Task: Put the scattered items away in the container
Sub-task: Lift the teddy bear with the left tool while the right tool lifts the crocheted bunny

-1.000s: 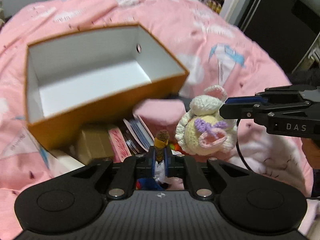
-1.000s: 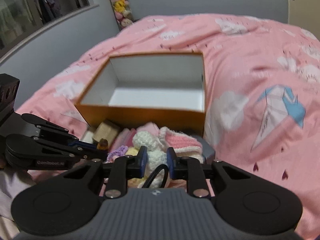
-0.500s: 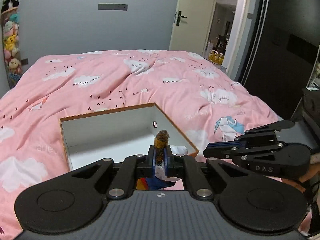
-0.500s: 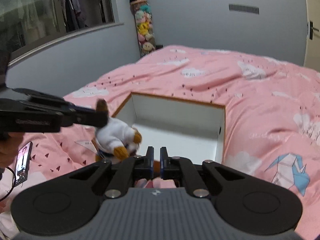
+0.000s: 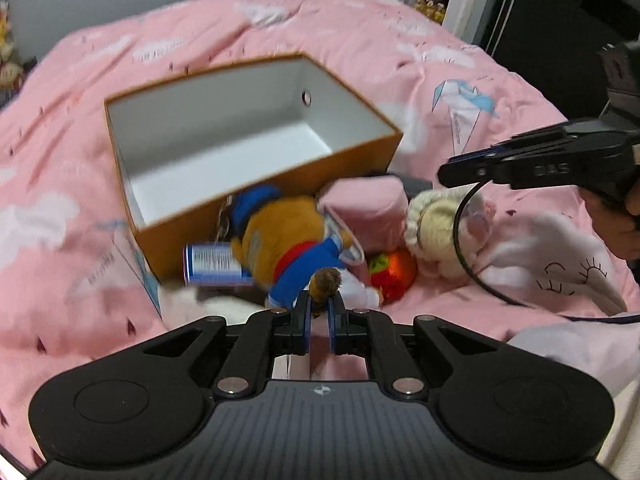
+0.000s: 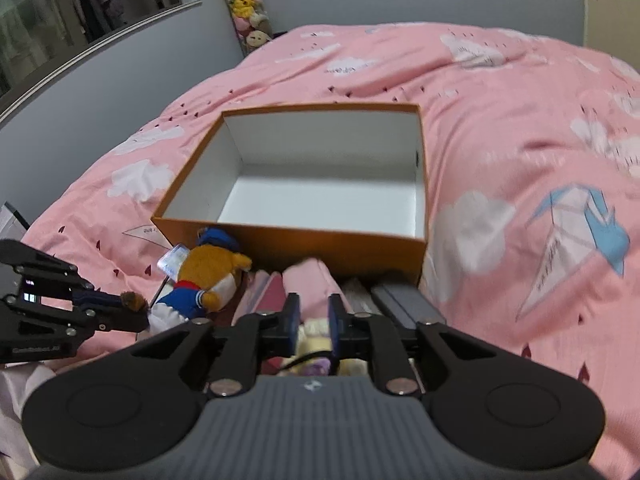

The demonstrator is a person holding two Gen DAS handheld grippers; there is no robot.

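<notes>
Left tongs [image 5: 319, 309]: clamped on plush toy's [image 5: 288, 240] brown tuft; toy lowered back onto bed [image 5: 400, 40].
Right tongs [image 6: 314, 322]: just reopened, apart, nothing gripped.
Box [image 6: 296, 242]: still empty; task unadvanced.

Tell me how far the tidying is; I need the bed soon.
Nothing done: the orange box is empty. In hand: the left gripper pinches the brown plush bear by its tail. Left: crocheted doll, can and the rest.
</notes>
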